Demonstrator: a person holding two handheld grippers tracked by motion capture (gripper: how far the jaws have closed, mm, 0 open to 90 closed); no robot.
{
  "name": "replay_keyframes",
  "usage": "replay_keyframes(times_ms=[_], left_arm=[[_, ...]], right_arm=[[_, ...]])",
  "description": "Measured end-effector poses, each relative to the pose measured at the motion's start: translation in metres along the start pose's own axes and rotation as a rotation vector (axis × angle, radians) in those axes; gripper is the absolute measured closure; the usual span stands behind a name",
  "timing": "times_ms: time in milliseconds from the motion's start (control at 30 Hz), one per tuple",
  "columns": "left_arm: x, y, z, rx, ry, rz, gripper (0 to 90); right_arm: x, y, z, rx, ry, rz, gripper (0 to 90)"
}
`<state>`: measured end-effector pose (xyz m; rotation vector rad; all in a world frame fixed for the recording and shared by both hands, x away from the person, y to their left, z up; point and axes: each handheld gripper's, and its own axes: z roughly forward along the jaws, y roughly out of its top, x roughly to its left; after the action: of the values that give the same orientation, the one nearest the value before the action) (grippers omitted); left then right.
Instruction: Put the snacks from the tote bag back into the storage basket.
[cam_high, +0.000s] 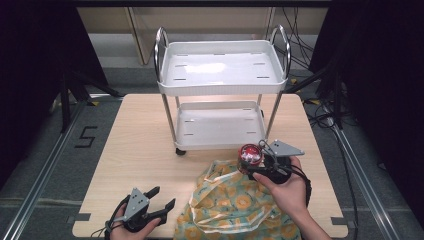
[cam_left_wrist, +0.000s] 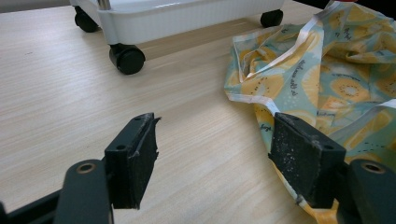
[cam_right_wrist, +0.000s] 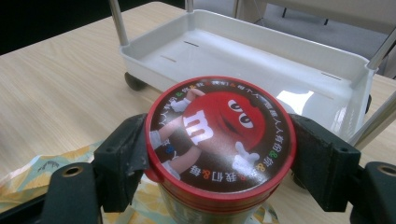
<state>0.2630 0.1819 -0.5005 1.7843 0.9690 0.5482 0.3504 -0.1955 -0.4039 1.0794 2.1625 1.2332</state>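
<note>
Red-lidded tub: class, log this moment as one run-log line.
right tongs: shut on red-lidded tub | left tongs: open, empty | tub above patterned bag | cart: beyond

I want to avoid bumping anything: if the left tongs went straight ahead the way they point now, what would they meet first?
Probably bare table first; the open left tongs point along it toward the cart's caster. The patterned bag lies beside the right jaw and might brush it. Depth is uncertain.

I work at a pale wood-grain counter. A white two-tier cart with chrome handles and black castors stands on it ahead of me, glare pooling on its top tray. Grey floor lies around, with metal rails, cables at right, dark curtains either side.
</note>
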Motion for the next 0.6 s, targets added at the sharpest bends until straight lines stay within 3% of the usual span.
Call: replay_keyframes(times_ms=[100, 133, 167, 367, 400, 467, 500, 533, 600], left_arm=[[0.0003, 0.0004, 0.0000, 0.001, -0.004, 0.012, 31.1], [-0.0003, 0.0004, 0.0000, 0.001, -0.003, 0.007, 31.1], [-0.0002, 0.0004, -0.0001, 0.000, -0.004, 0.009, 31.1], [0.0000, 0.0000, 0.0001, -0.002, -0.003, -0.001, 31.1], [0.0000, -0.0001, 0.0001, -0.002, -0.003, -0.003, 31.1], [0.0003, -0.0002, 0.0000, -0.003, -0.004, -0.001, 31.1], [0.0004, -0.0002, 0.0000, -0.004, -0.003, -0.001, 31.0], [-0.0007, -0.0007, 0.0001, -0.004, 0.000, -0.023, 31.1], [-0.0005, -0.0007, 0.0001, -0.004, 0.002, -0.023, 31.1]], right_arm=[[-0.0019, 0.0000, 0.0011, -0.001, -0.002, -0.015, 26.0], [-0.0045, 0.0005, 0.0027, -0.013, 0.000, -0.045, 26.0], [-0.0024, 0.0001, 0.0031, -0.007, -0.010, -0.005, 26.1], [-0.0050, 0.0012, 0.0038, -0.008, -0.009, -0.006, 26.0], [-0.0068, 0.0013, 0.0048, -0.021, -0.012, -0.033, 26.0], [-0.0082, 0.0017, 0.0046, -0.017, -0.016, -0.038, 26.0], [-0.0089, 0.0022, 0.0056, -0.013, 0.001, -0.028, 26.1], [-0.0079, 0.0022, 0.0051, -0.015, -0.015, -0.017, 26.0], [-0.0066, 0.0021, 0.0054, -0.013, -0.017, -0.003, 26.0]])
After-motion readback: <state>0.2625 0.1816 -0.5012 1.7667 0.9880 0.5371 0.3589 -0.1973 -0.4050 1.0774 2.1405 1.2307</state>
